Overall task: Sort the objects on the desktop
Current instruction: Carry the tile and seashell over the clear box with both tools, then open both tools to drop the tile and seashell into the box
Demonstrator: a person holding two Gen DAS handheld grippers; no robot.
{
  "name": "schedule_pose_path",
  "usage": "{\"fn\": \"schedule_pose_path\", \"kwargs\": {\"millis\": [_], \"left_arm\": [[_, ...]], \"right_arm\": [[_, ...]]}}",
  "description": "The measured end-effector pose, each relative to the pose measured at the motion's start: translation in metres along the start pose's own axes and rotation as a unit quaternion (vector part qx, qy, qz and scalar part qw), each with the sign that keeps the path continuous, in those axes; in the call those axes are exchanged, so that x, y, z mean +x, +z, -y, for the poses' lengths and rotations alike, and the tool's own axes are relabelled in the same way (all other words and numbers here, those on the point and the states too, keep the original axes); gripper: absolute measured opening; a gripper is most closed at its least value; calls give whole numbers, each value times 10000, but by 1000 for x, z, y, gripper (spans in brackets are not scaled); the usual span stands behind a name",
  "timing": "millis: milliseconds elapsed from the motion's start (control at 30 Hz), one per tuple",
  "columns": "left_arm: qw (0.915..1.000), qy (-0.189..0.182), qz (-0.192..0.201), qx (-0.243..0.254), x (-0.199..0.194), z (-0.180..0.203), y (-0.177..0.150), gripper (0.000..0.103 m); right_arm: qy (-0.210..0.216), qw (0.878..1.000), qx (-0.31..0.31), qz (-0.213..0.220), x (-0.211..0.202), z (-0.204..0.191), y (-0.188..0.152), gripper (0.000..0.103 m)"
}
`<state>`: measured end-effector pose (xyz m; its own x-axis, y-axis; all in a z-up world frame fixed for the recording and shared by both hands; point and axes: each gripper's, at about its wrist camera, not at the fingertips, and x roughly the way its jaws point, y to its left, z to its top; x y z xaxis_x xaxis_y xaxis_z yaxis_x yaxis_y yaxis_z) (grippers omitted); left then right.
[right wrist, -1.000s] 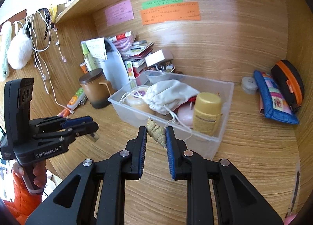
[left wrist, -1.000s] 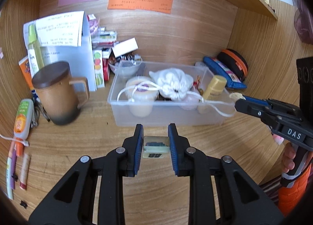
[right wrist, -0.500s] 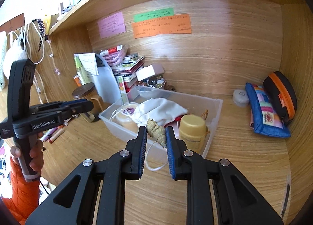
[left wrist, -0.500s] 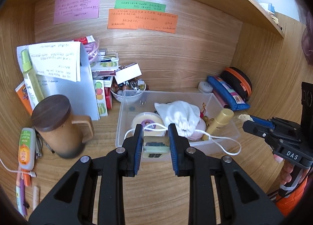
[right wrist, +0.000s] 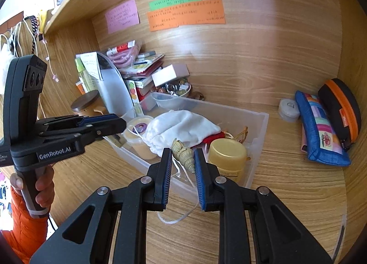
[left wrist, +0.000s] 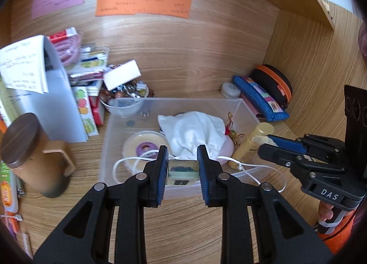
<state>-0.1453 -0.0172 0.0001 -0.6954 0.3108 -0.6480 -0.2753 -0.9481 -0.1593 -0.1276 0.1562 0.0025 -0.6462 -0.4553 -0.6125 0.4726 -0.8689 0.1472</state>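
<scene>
The left tongs (left wrist: pixel 183 169) were clenched on a small pale block (left wrist: pixel 182 171) with dark markings, held over the near wall of the clear plastic box (left wrist: pixel 107 140). The right tongs (right wrist: pixel 183 159) gripped a ridged tan seashell (right wrist: pixel 183 155), which stood tilted between the blue pads, also above the near edge of that box. From the left camera the right tongs (left wrist: pixel 267 147) showed at the right side, tips beside the yellow bottle (left wrist: pixel 253 142); whether those tips touched it could not be told.

A white cord (right wrist: pixel 181 215) trailed out of the box over its near wall onto the wooden desk (right wrist: pixel 286 195). Inside the box lay a white drawstring bag (left wrist: pixel 195 130), a round lidded tub (left wrist: pixel 143 144) with a purple label to its left, and the yellow bottle to its right, with a small red and gold trinket (left wrist: pixel 231 126) behind the bag.

To the left of the box stood a brown mug (left wrist: pixel 34 156) with a dark wooden lid. Behind it rose a white file holder (left wrist: pixel 57 103) with papers, next to stacked packets and a small bowl (left wrist: pixel 123 101) of wrapped sweets. Right of the box lay a blue patchwork pouch (right wrist: pixel 321 128) against a black case with an orange zip (right wrist: pixel 341 108), and a small round white tin (right wrist: pixel 289 109) just beside them. On the back wall hung pink (right wrist: pixel 122 16), green (right wrist: pixel 175 0) and orange (right wrist: pixel 185 15) notes.
</scene>
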Motion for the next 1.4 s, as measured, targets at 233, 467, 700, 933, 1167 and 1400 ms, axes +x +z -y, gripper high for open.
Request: {"fn": "schedule_pose_path", "kwargs": {"millis": [233, 467, 700, 933, 1167, 1400], "left_arm": [[9999, -75, -109, 109, 13, 7, -1, 25], [9993, -121, -321, 149, 29, 8, -5, 24], [9990, -156, -403, 143, 40, 6, -6, 24], [9985, -210, -495, 137, 49, 6, -9, 24], [9986, -156, -478, 136, 47, 7, -9, 24], [9989, -73, -436, 172, 43, 7, -10, 24]], "right_arm": [[-7, 9998, -45, -211, 20, 0, -4, 18], [-50, 9992, -211, -344, 35, -4, -3, 18], [-139, 9981, -375, -471, 51, -9, -3, 18], [-202, 9974, -408, -554, 60, -6, -4, 18], [-303, 9963, -574, -569, 62, -10, -3, 18], [-292, 9965, -565, -543, 55, -11, -4, 22]]}}
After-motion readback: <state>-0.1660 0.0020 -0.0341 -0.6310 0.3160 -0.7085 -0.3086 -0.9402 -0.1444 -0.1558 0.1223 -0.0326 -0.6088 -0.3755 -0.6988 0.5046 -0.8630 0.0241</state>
